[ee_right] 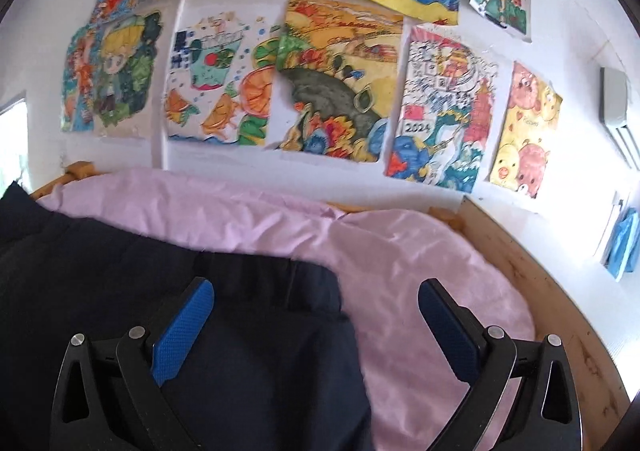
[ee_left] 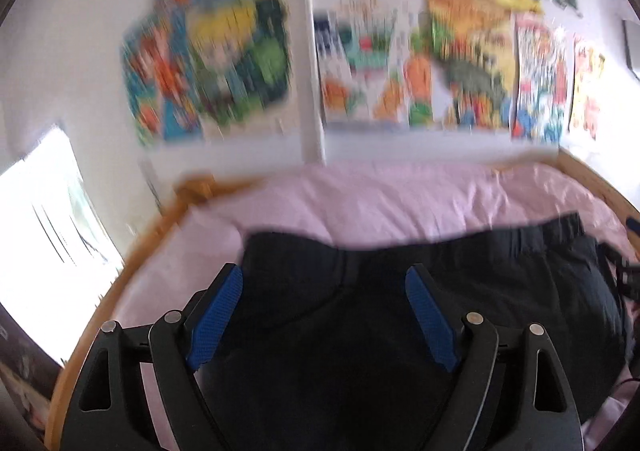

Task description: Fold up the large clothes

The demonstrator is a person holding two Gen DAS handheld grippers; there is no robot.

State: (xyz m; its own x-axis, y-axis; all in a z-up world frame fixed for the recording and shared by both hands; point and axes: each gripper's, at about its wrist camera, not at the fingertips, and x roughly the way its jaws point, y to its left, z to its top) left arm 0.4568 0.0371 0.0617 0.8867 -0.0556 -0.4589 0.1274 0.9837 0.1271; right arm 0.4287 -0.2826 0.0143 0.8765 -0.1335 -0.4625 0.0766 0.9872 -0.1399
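A large dark navy garment (ee_left: 400,311) lies spread on a pink bedsheet (ee_left: 380,203). In the left wrist view, which is blurred, my left gripper (ee_left: 324,283) is open and empty, just above the garment's left part. In the right wrist view the garment (ee_right: 160,283) fills the lower left, its elastic-waist edge near the middle. My right gripper (ee_right: 316,295) is open and empty, straddling the garment's right edge, with one blue pad (ee_right: 184,327) over the cloth and the other finger over the pink sheet (ee_right: 400,251).
A wooden bed frame (ee_right: 532,271) rims the sheet on the right and also on the left (ee_left: 132,259). Several colourful drawings (ee_right: 340,79) hang on the white wall behind. A bright window (ee_left: 52,231) is at left. An air conditioner (ee_right: 616,107) is on the right wall.
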